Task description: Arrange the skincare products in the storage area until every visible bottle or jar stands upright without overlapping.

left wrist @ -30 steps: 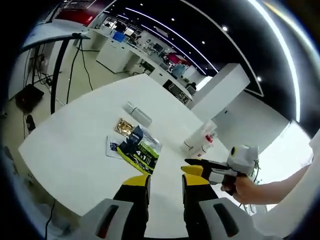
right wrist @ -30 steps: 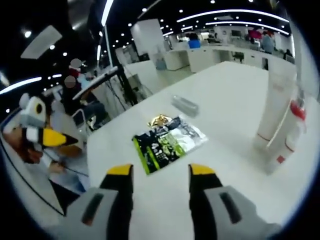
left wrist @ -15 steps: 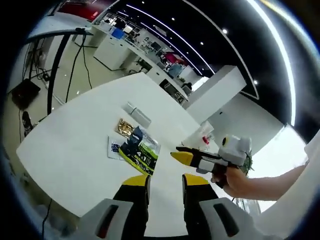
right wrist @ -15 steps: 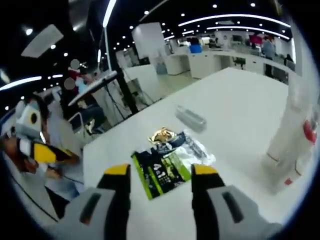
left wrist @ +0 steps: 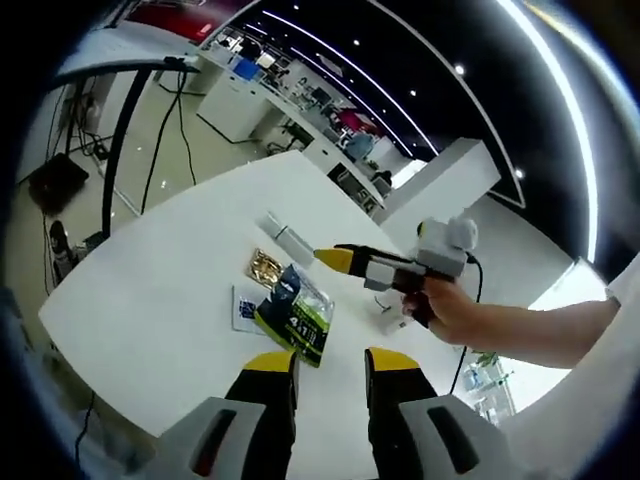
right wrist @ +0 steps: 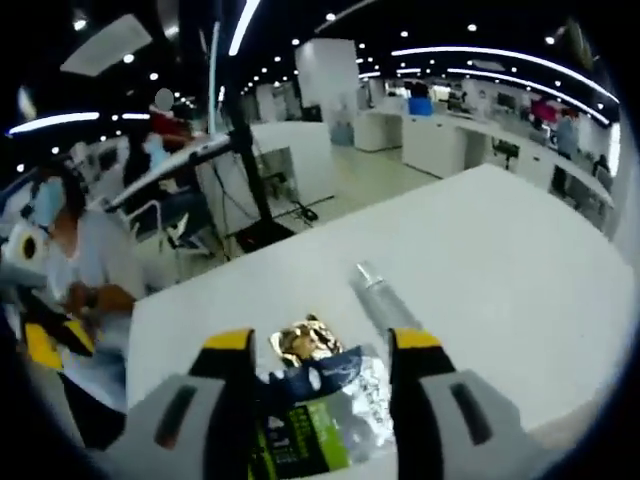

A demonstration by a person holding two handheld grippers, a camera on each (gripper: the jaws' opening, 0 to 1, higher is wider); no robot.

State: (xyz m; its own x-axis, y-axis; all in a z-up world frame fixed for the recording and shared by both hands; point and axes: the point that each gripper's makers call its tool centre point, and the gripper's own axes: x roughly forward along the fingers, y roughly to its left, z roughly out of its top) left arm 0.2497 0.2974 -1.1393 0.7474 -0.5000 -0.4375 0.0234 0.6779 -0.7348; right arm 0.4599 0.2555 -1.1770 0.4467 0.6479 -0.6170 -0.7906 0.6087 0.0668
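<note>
The right gripper [right wrist: 322,350], jaws apart and holding nothing, straddles a green packet [right wrist: 315,425]; the left gripper [left wrist: 328,365], likewise open, hangs short of it.

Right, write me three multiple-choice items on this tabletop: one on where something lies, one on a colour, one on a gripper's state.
1. Where does the grey tube lie?
A. On the white table, beyond the sachets
B. Between the right gripper's jaws
C. On the floor

2. What colour are the jaw tips of the left gripper?
A. Red
B. Yellow
C. Blue

3. How does the right gripper stand?
A. Shut on the gold sachet
B. Shut on the tube
C. Open, jaws apart over the sachets

Answers:
1 A, since the right gripper view shows the tube flat on the table past the gold sachet and the green-and-black sachet.
2 B, as both tips in the left gripper view are yellow.
3 C, because the jaws stand wide apart with nothing clamped between them.
</note>
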